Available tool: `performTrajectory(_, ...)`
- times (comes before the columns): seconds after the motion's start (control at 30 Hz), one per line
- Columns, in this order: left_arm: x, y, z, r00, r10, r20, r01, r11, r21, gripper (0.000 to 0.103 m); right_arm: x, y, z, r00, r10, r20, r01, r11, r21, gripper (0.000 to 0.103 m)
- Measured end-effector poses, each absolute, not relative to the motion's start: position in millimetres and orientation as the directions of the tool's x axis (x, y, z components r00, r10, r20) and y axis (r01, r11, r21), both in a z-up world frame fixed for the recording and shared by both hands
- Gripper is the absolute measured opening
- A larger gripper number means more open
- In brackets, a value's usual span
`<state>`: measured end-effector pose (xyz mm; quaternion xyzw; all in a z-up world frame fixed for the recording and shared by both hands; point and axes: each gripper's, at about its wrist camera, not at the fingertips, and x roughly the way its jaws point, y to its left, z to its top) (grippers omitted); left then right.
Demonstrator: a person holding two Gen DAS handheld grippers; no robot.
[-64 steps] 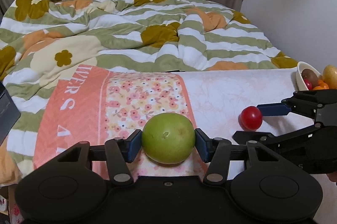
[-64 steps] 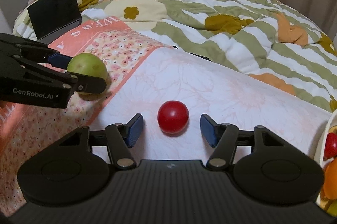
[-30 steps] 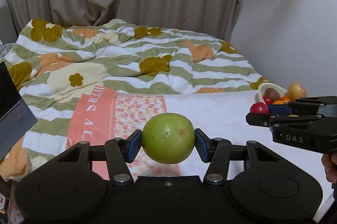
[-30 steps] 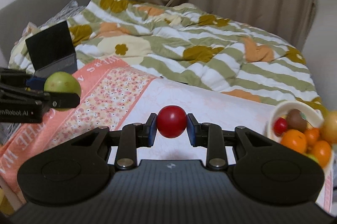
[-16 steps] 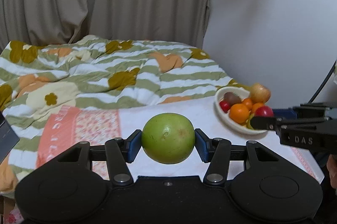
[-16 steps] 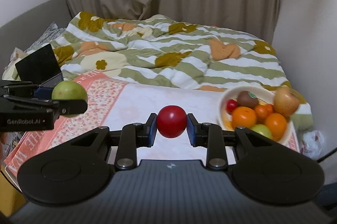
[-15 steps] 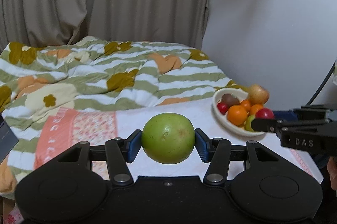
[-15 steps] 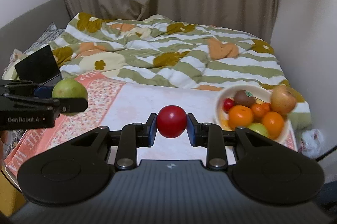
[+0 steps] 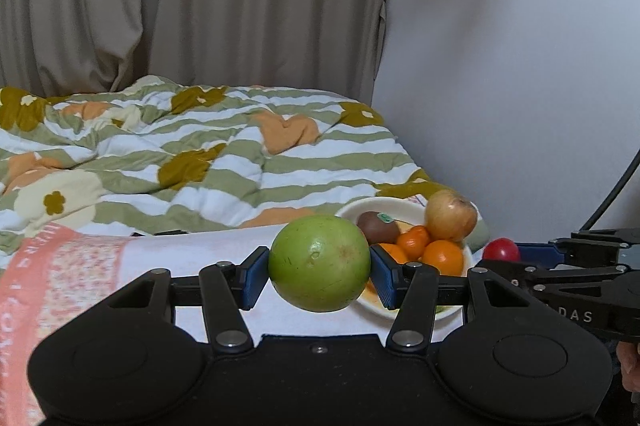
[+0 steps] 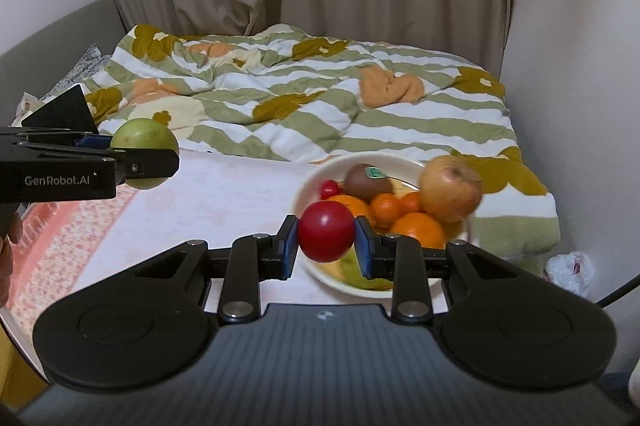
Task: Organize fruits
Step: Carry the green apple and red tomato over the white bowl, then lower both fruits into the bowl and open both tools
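above the bowl (image 10: 316, 181), right hand-held gripper (image 10: 326, 232) clamping red fruit (image 10: 326, 230), left hand-held gripper (image 9: 319, 264) clamping green fruit (image 9: 319, 262)

A bed (image 10: 248, 193) is covered beyond the right gripper (image 10: 326, 232) by a rumpled striped floral quilt (image 10: 320, 105), while a white fruit bowl (image 10: 308, 185) is set just ahead of its fingertips on the pale sheet.

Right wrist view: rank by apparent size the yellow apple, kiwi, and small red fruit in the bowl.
1. yellow apple, clearly largest
2. kiwi
3. small red fruit, smallest and partly hidden
All sit together in the bowl, so distance barely skews this.
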<state>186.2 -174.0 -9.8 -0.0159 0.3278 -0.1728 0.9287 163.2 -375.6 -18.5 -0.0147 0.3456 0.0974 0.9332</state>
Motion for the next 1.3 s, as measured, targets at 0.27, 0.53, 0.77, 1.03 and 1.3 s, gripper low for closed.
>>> performTrajectory(0.27, 213.2, -223.2, -42.7, 0.686, -0.321, -0.654, 0.308, 0.941, -0.139, 0.058, 195.3, -427.5, -39.5, 0.72, 0.195, -0.666, -0.198, 0.978, 0.072, 0.045)
performTrajectory(0.53, 240.0, -248.1, -78.0, 0.662, -0.308, -0.683, 0.319, 0.941, -0.115, 0.058, 218.9, -444.0, -65.8, 0.695, 0.209, -0.687, -0.202, 0.975, 0.093, 0.045)
performTrajectory(0.77, 255.7, -253.8, -91.3, 0.668, -0.294, -0.683, 0.313, 0.944, -0.1, 0.058, 232.0, -446.9, -78.0, 0.68, 0.228, -0.697, -0.205, 0.972, 0.118, 0.045)
performTrajectory(1.03, 282.8, -257.0, -93.3, 0.676, -0.301, -0.672, 0.323, 0.941, -0.097, 0.058, 243.0, -440.9, -84.5, 0.675, 0.23, -0.701, -0.211, 0.971, 0.115, 0.045)
performTrajectory(1.3, 294.8, -258.4, -99.8, 0.663, -0.29, -0.69, 0.329, 0.941, -0.08, 0.058, 250.3, -439.2, -87.5, 0.668, 0.225, -0.71, -0.204, 0.972, 0.117, 0.045)
